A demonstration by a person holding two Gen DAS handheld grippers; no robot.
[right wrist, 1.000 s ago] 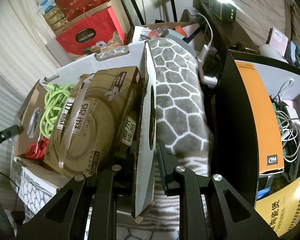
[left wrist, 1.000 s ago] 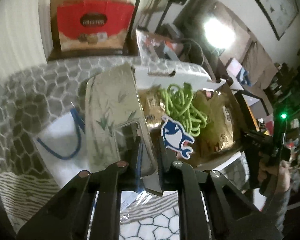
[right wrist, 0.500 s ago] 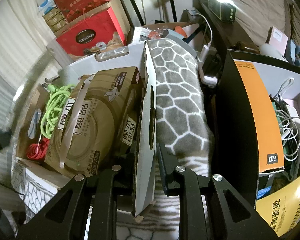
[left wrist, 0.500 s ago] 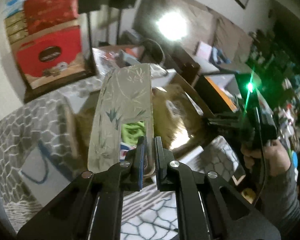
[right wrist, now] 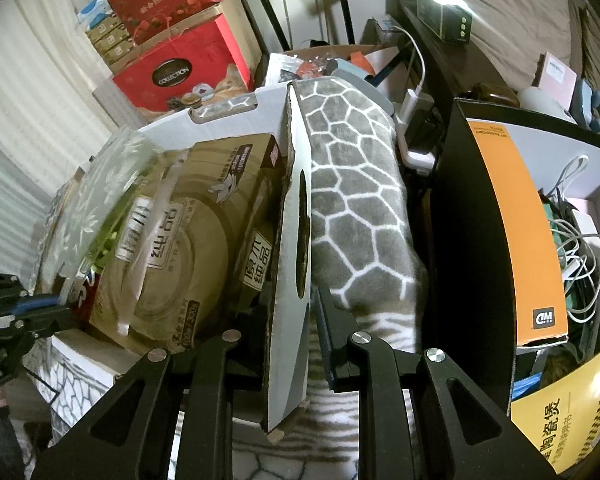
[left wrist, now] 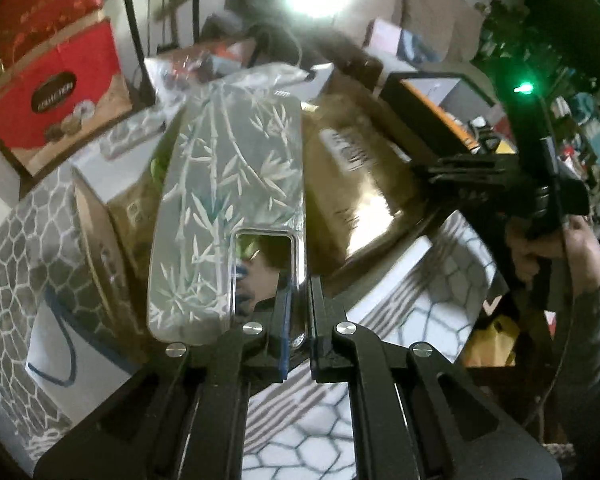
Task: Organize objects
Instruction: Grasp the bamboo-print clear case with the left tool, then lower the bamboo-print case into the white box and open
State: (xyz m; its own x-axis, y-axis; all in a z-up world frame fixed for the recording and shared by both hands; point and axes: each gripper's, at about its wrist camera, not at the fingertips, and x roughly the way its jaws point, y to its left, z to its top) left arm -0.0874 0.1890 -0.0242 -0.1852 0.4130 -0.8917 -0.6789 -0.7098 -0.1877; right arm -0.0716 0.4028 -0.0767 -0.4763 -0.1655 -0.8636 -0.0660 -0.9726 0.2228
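Our left gripper pinches the edge of a clear phone case with bamboo drawn on it; its jaws have just been closing on it. We hold the case up over the open cardboard box, above the brown tissue pack. Something green shows through the case, maybe a cord. Our right gripper is closed on the white box flap, which stands upright beside the grey patterned blanket.
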